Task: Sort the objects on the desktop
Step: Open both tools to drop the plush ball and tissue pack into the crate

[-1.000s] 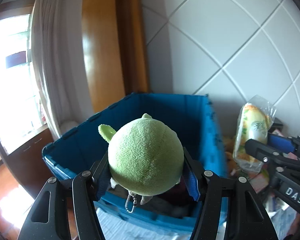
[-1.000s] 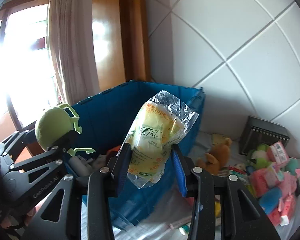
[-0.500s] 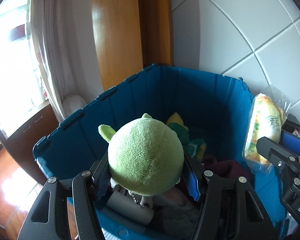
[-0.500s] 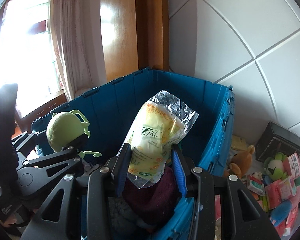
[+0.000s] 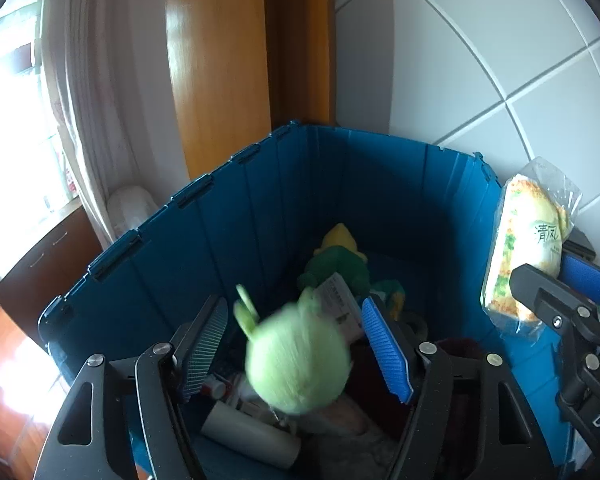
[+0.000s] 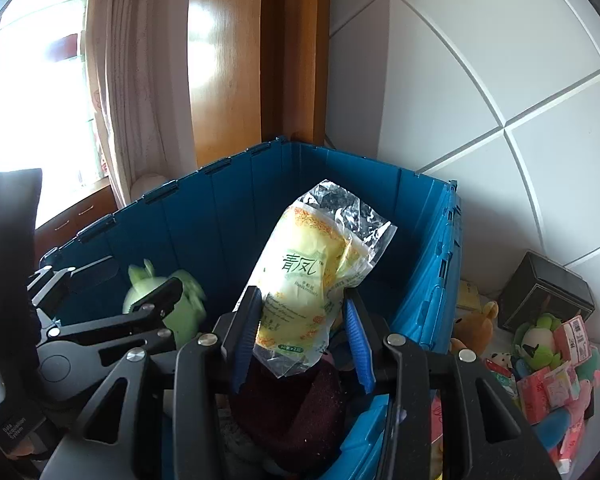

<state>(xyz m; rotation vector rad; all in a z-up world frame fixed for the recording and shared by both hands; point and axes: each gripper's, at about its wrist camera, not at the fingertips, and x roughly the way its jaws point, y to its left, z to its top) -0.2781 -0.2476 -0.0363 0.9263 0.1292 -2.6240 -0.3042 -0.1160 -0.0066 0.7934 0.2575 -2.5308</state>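
A round green plush (image 5: pixel 296 364) shows blurred between the jaws of my left gripper (image 5: pixel 294 320), above the inside of the blue crate (image 5: pixel 300 200). The jaws are opening and neither pad touches the plush. In the right wrist view the same plush (image 6: pixel 160 304) drops beside the left gripper (image 6: pixel 116 280). My right gripper (image 6: pixel 300 296) is shut on a yellow tissue pack in clear wrap (image 6: pixel 304 276), held over the crate (image 6: pixel 220 220) near its right wall. The pack (image 5: pixel 528 248) and the right gripper (image 5: pixel 548 268) also show at the right of the left wrist view.
The crate holds a green and yellow plush (image 5: pixel 340 256), a white roll (image 5: pixel 252 436) and a dark red cloth (image 6: pixel 292 400). Right of the crate lie a brown bear (image 6: pixel 476 324), a black box (image 6: pixel 548 296) and several small packets (image 6: pixel 548 388). Tiled wall behind, curtain left.
Both grippers have moved in over the crate. The left jaws have spread and the green plush has slipped down out of their grip. The right gripper still clamps the tissue pack.
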